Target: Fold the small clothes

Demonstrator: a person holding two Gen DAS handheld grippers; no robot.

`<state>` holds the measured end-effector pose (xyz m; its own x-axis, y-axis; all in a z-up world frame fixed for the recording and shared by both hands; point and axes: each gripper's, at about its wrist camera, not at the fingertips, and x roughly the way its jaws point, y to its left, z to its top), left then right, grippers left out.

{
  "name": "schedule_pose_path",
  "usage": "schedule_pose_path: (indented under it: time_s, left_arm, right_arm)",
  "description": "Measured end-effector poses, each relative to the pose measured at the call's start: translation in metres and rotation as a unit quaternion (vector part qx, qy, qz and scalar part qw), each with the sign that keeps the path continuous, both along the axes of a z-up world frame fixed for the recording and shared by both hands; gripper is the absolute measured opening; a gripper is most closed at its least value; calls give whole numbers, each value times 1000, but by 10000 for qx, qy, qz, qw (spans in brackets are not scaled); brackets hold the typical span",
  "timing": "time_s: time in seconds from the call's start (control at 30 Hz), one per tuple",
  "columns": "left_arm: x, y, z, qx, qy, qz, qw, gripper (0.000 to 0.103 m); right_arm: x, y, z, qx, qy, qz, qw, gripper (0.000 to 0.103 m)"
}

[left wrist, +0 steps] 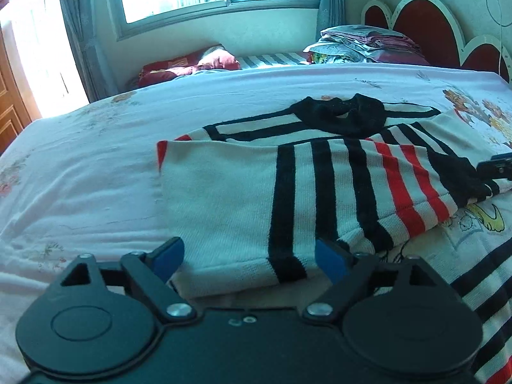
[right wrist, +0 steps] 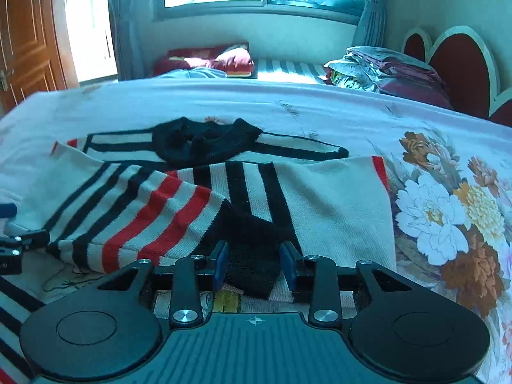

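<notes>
A white knit sweater [left wrist: 224, 192] with black and red stripes lies on the bed, its black collar [left wrist: 342, 115] at the far side and both sleeves folded across the body. My left gripper [left wrist: 249, 256] is open wide, its blue pads [left wrist: 169, 256] astride the near edge of the folded cloth and apart from it. In the right wrist view the same sweater [right wrist: 336, 208] shows its striped sleeve ending in a black cuff [right wrist: 252, 265]. My right gripper [right wrist: 254, 265] has that cuff between its pads, and both pads touch it.
The bed sheet [right wrist: 432, 208] has a large flower print on the right. Folded bedding [right wrist: 384, 67] and a red headboard [right wrist: 460, 60] sit at the far right, red cushions [right wrist: 224, 59] under the window. A wooden door [right wrist: 25, 38] stands at the left.
</notes>
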<state>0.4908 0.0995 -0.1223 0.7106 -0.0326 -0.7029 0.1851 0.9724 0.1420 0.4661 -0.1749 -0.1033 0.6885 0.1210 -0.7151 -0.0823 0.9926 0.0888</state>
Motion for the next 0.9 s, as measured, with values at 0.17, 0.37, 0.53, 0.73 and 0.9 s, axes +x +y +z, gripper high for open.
schedule_pose_path:
  time_s: [0.17,0.37,0.53,0.73,0.9]
  left_arm:
    - [-53,16,8,-99,66,119,9999,89]
    - [-138,48,2,-658,589,178,9959,56]
    - [-194,66,-4,-1447,914,399,9844,52]
    - [-241,78,-12,-2489,1229,505,9594,52]
    - [-262,90,-25,-3405,1309,675,9286,52]
  right_arm:
    - [-53,-53,6,748,80,-157,9970,61]
    - [-145,-133,-10,1603,477,-452,9849,58]
    - [-211,-161,-30,2104,840,-453,9729,51]
    - [-258,-161,-37,2916,949,-288,9514,50]
    - [-279,-157,-46,3579,1218,-118,9257,43]
